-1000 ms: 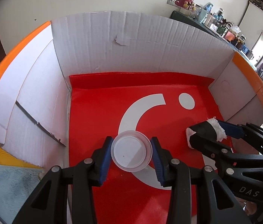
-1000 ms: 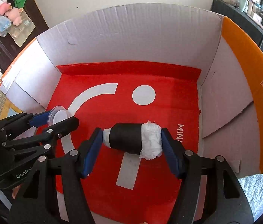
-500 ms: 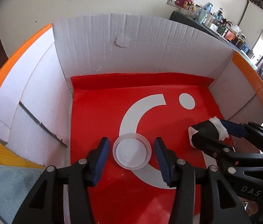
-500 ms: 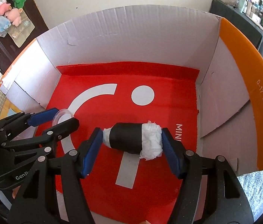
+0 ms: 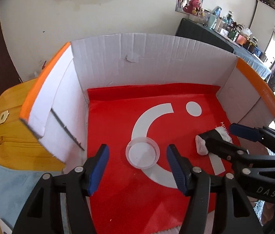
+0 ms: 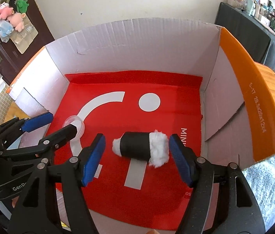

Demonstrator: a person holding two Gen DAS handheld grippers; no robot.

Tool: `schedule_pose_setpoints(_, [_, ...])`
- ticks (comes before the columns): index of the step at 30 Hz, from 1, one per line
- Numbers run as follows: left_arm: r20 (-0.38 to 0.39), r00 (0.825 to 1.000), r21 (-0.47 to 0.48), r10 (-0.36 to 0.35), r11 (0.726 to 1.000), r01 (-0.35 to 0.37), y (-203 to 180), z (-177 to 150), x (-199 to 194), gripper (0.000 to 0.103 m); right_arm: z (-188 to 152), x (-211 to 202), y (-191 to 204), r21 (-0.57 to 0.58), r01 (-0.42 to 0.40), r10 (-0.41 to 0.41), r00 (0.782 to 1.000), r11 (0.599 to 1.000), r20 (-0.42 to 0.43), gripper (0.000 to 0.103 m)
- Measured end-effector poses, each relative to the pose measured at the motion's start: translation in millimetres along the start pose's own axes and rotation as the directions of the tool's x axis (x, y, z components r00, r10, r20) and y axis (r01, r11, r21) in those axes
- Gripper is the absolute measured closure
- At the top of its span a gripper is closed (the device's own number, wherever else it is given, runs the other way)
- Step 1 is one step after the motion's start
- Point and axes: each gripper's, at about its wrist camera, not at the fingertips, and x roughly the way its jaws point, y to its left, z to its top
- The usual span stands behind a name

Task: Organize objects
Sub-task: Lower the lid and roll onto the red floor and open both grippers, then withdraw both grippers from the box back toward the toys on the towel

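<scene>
Cardboard box (image 5: 176, 58), red floor: clear plastic lid (image 5: 142, 153) lying between released left gripper (image 5: 137, 167); cotton-stuffed black roll (image 6: 141, 148) lying between released right gripper (image 6: 136, 159).

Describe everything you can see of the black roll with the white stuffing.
The black roll is a short tube with a smooth dark wrap, lying on its side on the red floor of the cardboard box. Fluffy white cotton-like stuffing bulges from both ends, more at its right end. It sits between the open pads of the right claw, with no visible contact. It partly covers a white stripe.
</scene>
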Motion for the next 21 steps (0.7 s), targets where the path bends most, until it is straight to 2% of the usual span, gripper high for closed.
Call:
schedule_pose_setpoints(7, [0.015,1.000,-0.016,0.003,1.000,-0.003,4,-9,-13,0.039,-5,-14,7,-0.007,-0.007,0.008,0.999,1.000,0.036,0.030])
schedule_pose_setpoints(11, [0.042,0.999,-0.014,0.017,1.000,-0.017,2,-13,-24,0.032,-10,-22,9,-0.010,-0.016,0.016,0.998,1.000,0.059,0.027])
schedule_pose_setpoints(21, [0.094,0.995,-0.012,0.023,1.000,-0.022,-4,-25,-50,0.025,-26,-48,13,-0.013,-0.041,0.042,0.991,0.999,0.129,0.020])
